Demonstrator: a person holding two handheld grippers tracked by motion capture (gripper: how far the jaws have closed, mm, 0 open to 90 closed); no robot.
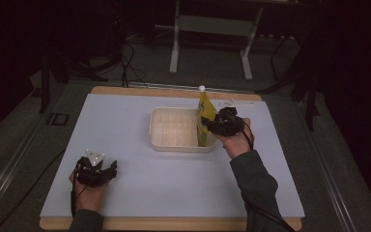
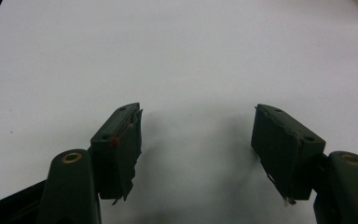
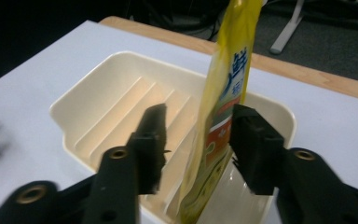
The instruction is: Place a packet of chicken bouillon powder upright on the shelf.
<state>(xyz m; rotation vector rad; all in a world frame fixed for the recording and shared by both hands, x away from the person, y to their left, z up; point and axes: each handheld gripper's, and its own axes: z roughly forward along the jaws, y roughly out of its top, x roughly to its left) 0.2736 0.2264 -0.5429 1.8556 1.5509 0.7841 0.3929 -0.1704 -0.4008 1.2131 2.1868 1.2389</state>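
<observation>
- The yellow pouch stands upright, long axis vertical, white cap up, at the right end of the cream tray.
- The right gripper: jaws apart, astride the pouch, the left one clear of it.
- The left gripper: jaws wide, holding nothing, over bare tabletop.

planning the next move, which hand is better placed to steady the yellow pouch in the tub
Right. The right gripper is open around the yellow pouch standing in the cream tub; the left gripper sits open on the mat, far away.

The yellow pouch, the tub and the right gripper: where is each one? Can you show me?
pouch (image 3: 223,100): right gripper view, on its printed front.
tub (image 1: 174,146): high view, on its near rim.
right gripper (image 3: 198,140): right gripper view, midway between its open jaws, which stand either side of the pouch.
</observation>
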